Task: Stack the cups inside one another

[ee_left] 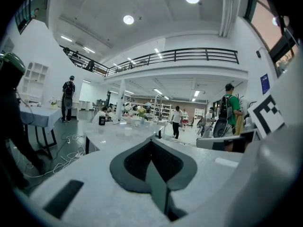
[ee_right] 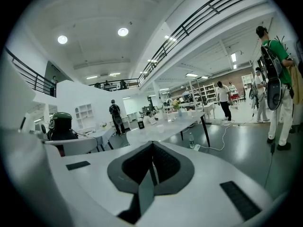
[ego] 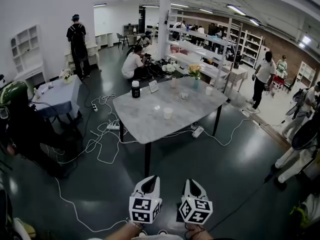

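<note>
A grey marble table stands a few steps ahead of me. On it a white cup sits near the middle, a second white cup is at the far right, and a small clear one stands between them. Both grippers hang low in front of me, far short of the table. The left gripper and the right gripper are side by side, jaws pressed together with nothing held. The left gripper view shows its shut jaws, with the table and a cup far beyond them. The right gripper view shows the same cup.
On the table also stand a black bottle, a small sign card and a vase of flowers. White cables and a power strip lie on the dark floor left of the table. Several people stand around; one wears a green helmet.
</note>
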The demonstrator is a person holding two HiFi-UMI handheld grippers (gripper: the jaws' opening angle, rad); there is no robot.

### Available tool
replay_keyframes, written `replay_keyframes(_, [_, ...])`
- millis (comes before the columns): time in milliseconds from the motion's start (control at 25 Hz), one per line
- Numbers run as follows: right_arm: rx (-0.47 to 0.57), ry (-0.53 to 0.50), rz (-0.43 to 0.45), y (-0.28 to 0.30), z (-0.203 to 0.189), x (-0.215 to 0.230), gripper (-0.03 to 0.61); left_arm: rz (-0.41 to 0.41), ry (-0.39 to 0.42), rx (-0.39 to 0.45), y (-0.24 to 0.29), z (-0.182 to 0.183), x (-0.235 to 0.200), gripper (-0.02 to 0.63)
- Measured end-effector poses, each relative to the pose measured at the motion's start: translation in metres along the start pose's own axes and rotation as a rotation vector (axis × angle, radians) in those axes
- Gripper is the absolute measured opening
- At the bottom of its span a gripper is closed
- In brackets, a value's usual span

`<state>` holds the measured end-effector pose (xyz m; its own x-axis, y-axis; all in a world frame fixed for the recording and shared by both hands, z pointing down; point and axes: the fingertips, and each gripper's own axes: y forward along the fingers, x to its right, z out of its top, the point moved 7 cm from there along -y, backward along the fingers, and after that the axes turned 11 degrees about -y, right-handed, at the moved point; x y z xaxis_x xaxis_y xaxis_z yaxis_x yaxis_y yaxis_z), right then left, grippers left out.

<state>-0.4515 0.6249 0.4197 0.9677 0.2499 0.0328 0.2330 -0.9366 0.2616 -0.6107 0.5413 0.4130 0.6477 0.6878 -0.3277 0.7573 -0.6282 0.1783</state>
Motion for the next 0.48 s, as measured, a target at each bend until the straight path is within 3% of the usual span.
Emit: replay_keyframes(480, [-0.022, 0.001, 0.006, 0.01, 0.002, 0.059, 0.006, -0.014, 0.009, -0.024, 0.046, -0.008, 0.039, -0.003])
